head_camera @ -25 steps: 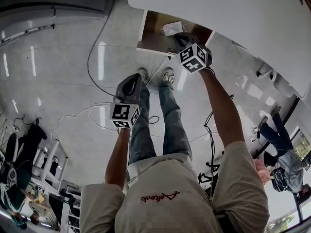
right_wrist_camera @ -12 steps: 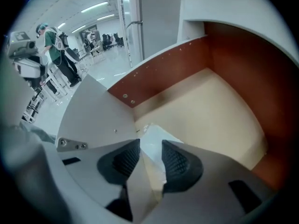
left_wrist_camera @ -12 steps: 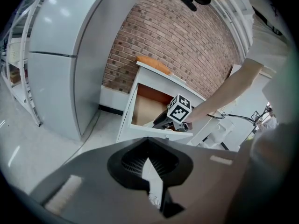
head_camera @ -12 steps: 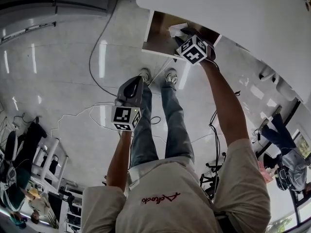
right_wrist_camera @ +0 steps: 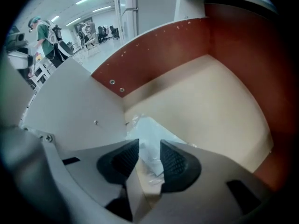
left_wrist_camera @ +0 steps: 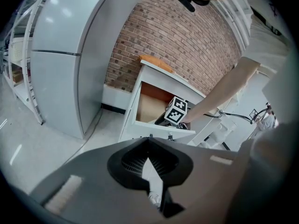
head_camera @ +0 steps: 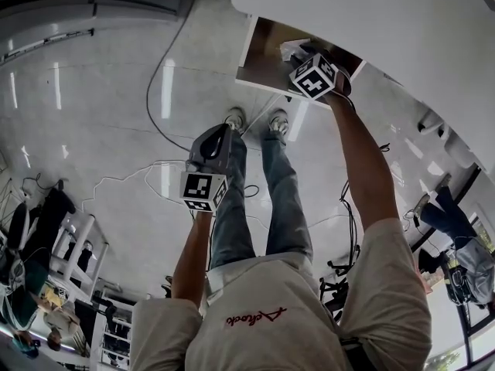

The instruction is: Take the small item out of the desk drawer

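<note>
Down into the open drawer (head_camera: 267, 41) goes the right gripper (head_camera: 298, 54), which a second ago sits higher, above the drawer's front edge; its marker cube now hangs just under the counter (head_camera: 371, 14) edge. Its fingers (right_wrist_camera: 175, 164) have just been opening and stand well apart, with nothing pinched.

A small clear plastic packet (right_wrist_camera: 150, 127) lies flat on the drawer's pale floor, near the white wall on the left of the right gripper view. It sits directly below the gap between the fingers, so the coming move looks like a short straight drop and a squeeze. The packet's long side seems to run slantwise across that gap, from the white wall toward the drawer's middle.

The left gripper (head_camera: 220, 134) is far from all this, held out over the floor in front of the drawer, its fingers (left_wrist_camera: 133, 160) closed together on nothing.

Hard to read: the packet's near end disappears behind the fingers, its clear film blurs into the floor, and from the head view the cube covers most of it.
</note>
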